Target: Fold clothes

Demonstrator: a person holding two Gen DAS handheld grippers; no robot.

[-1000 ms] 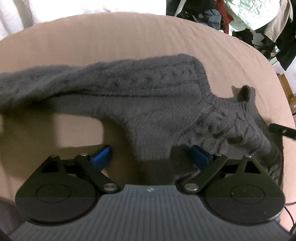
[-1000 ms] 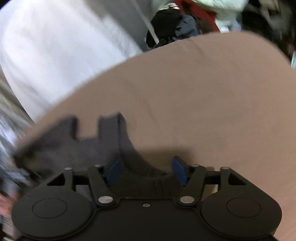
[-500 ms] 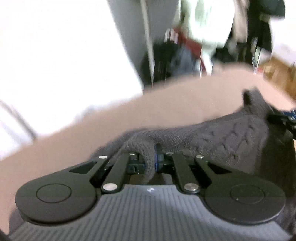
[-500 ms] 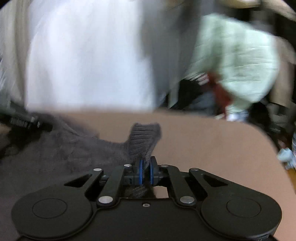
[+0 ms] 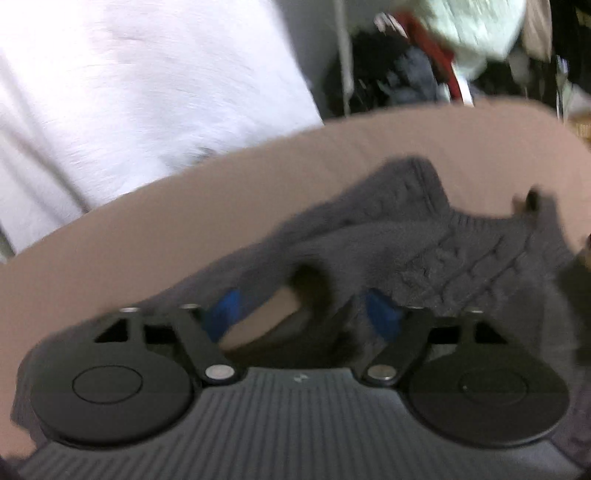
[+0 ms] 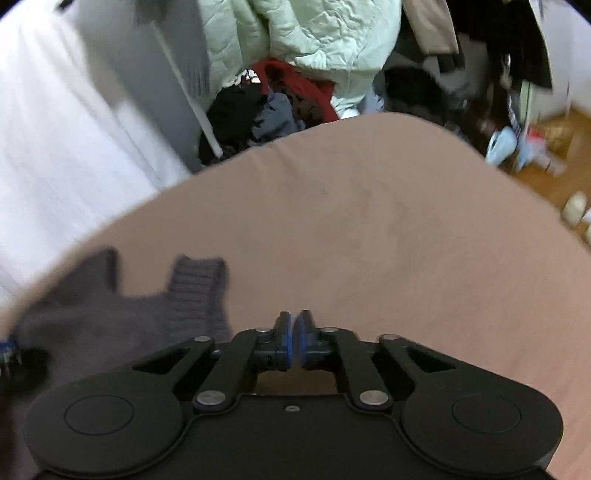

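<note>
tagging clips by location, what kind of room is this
Probably a bedroom or laundry corner at home: a grey cable-knit sweater lies on a tan-covered surface, with a heap of clothes and a pale green quilted jacket behind.

tan-covered surface point(image 6: 369, 229), white curtain point(image 6: 55, 147), heaped clothes point(image 6: 280, 99), wooden floor point(image 6: 554, 129)

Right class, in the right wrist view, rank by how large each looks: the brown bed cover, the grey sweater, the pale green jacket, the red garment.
1. brown bed cover
2. and 3. pale green jacket and grey sweater: look alike, and the sweater lies nearer the camera, so unranked
4. red garment
</note>
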